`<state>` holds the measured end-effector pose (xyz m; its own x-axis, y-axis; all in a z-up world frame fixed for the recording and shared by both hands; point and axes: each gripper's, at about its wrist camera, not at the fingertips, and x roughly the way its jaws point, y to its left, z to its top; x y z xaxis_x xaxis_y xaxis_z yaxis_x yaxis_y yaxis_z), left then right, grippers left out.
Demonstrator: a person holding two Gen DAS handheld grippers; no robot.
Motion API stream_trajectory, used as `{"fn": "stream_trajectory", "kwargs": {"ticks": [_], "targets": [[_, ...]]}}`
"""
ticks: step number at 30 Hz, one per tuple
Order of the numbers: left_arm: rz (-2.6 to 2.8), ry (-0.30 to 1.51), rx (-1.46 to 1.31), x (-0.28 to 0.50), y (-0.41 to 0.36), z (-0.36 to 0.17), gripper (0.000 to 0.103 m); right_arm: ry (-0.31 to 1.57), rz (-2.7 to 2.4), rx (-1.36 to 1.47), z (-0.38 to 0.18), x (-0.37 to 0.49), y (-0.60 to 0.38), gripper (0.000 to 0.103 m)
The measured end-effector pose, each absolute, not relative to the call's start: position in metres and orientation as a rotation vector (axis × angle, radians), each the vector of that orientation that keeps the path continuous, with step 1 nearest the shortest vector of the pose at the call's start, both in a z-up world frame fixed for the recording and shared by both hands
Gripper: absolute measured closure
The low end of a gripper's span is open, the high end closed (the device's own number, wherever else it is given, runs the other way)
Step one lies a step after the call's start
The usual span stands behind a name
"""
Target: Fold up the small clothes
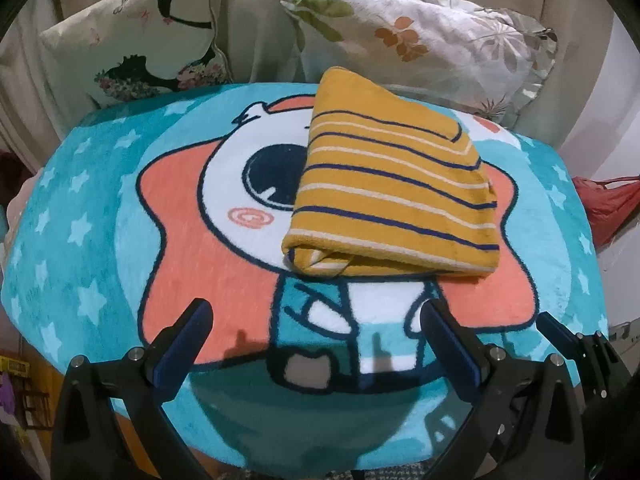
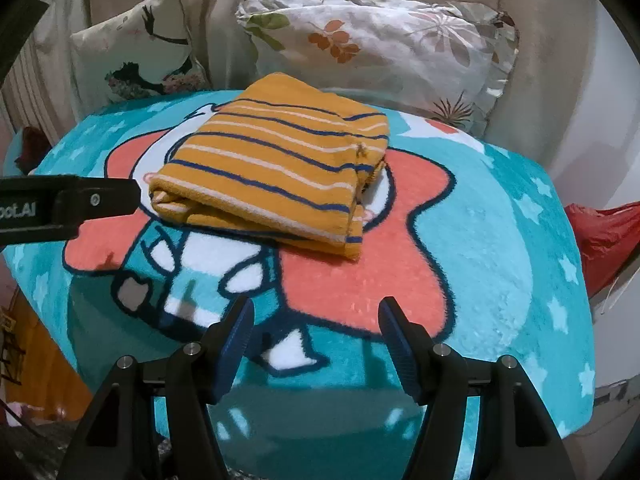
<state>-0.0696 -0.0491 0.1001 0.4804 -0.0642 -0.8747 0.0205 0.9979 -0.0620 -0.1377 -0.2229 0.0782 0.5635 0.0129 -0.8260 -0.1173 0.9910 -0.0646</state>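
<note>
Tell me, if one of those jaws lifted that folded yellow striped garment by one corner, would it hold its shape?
Probably not. The yellow striped garment looks like soft knit, folded in loose layers that gape at the near edge, so it would likely flop open. It seems light. Pushed, it may drag and bunch, since the cartoon blanket beneath is fuzzy.

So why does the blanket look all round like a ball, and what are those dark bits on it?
Left wrist view: the fisheye lens bends the cartoon blanket into a dome, and the left gripper casts finger shadows. Right wrist view: same bulge, black corners, shadow under the folded striped garment.
</note>
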Motion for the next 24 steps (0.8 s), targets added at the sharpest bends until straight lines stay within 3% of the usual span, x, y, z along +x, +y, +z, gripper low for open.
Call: {"fn": "stream_trajectory", "kwargs": {"ticks": [24], "targets": [[-0.036, 1.121, -0.069, -0.066, -0.041, 0.086, 0.000, 0.980, 0.085, -0.127, 0.075, -0.136, -0.217, 0.031]]}}
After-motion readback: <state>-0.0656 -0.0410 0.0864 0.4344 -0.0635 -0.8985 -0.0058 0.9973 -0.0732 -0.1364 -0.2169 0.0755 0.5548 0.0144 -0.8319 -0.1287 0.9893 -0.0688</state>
